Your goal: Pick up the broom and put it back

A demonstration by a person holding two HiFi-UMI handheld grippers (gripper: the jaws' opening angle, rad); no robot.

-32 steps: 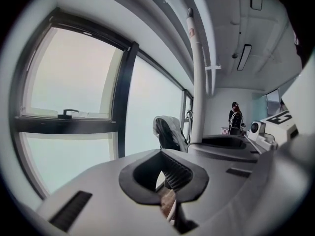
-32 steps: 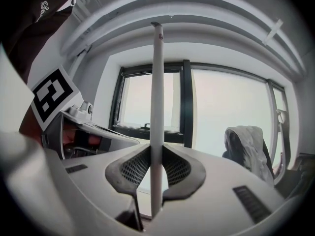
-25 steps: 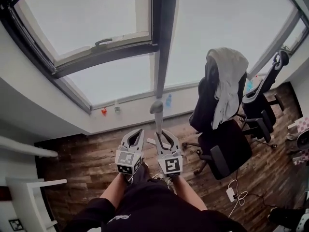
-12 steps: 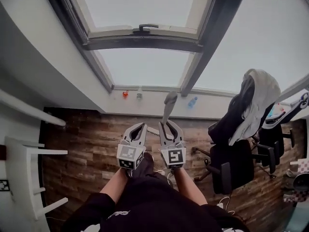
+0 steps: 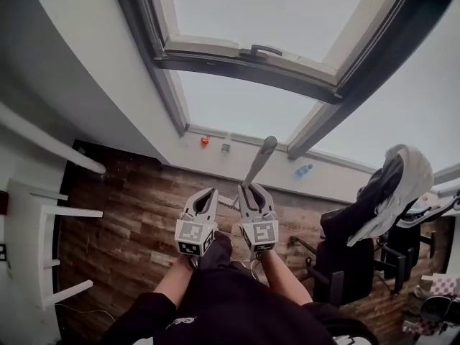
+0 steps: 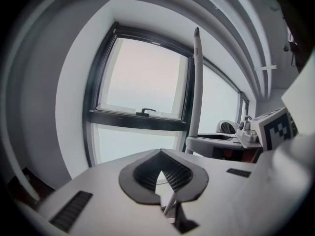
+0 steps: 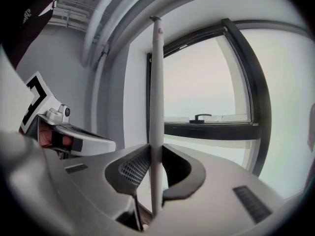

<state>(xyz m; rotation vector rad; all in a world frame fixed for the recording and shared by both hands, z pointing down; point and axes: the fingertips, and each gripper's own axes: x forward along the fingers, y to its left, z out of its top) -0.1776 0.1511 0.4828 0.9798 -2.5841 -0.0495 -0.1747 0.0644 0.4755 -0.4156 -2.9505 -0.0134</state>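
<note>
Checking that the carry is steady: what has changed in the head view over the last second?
The person has turned left with the broom handle: the office chair slid toward the picture's right edge, the white shelf came further in at left, and the handle now leans right. The right gripper stays shut on the handle; the left gripper stays empty beside it.

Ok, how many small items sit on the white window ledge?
3: a small red object, a pale grey one just right of it, and a blue bottle further right past the grey broom handle. The handle may hide more.
</note>
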